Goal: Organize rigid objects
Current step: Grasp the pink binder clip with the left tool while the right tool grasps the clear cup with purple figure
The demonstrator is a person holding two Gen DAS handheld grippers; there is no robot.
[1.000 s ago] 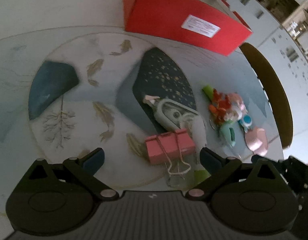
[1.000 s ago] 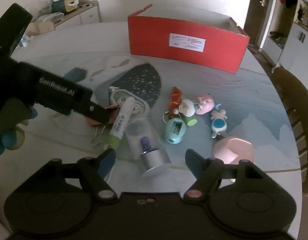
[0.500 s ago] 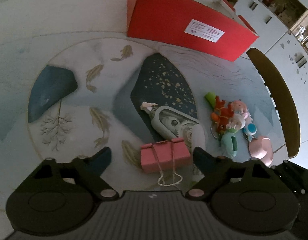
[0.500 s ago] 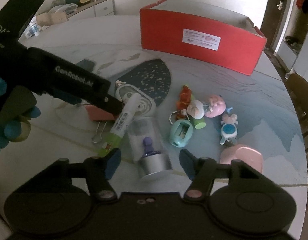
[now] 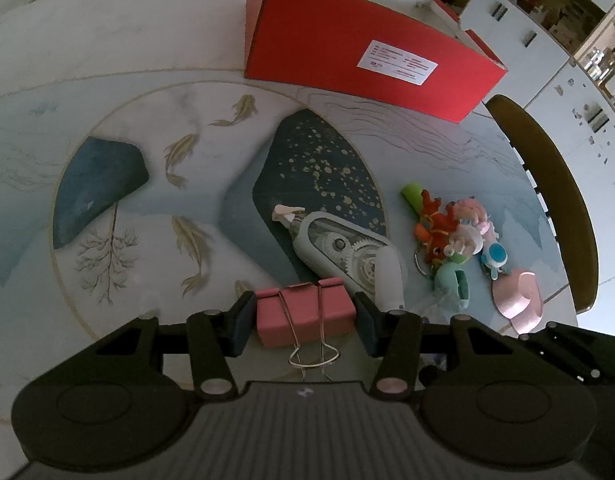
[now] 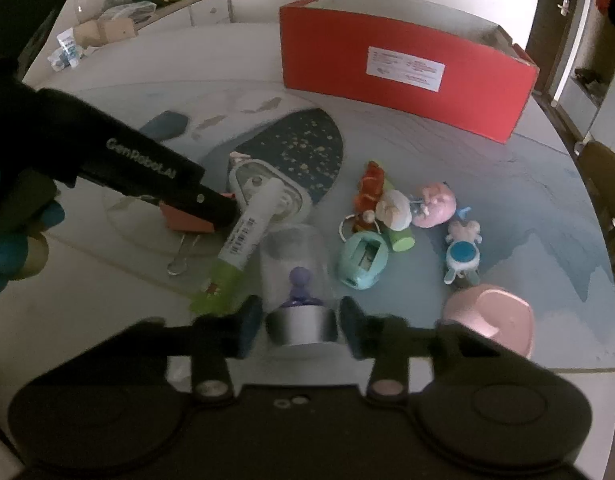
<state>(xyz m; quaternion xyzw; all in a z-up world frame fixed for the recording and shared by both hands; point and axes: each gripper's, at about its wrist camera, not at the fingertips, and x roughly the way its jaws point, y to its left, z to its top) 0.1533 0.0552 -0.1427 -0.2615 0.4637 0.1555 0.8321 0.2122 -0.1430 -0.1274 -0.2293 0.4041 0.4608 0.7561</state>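
The pink binder clip (image 5: pixel 305 316) on the bench (image 5: pixel 107 60) is bracketed by the left tool (image 5: pixel 303 322), the small jar's metal base (image 6: pixel 301 324) by the right tool (image 6: pixel 301 326). Whether either is gripped cannot be told; both should be squeezed squarely before lifting toward the red box (image 5: pixel 367 68).

Pretty sure this is someone's home, dining room most likely. Round tabletop (image 5: pixel 107 60) with a painted fish-and-tree design, a wooden dining chair (image 5: pixel 547 184) pulled up to it, white cabinets (image 5: pixel 579 92) behind. The right wrist view shows a low sideboard (image 6: pixel 203 8) piled with household clutter and a doorway (image 6: pixel 563 20) at the back.
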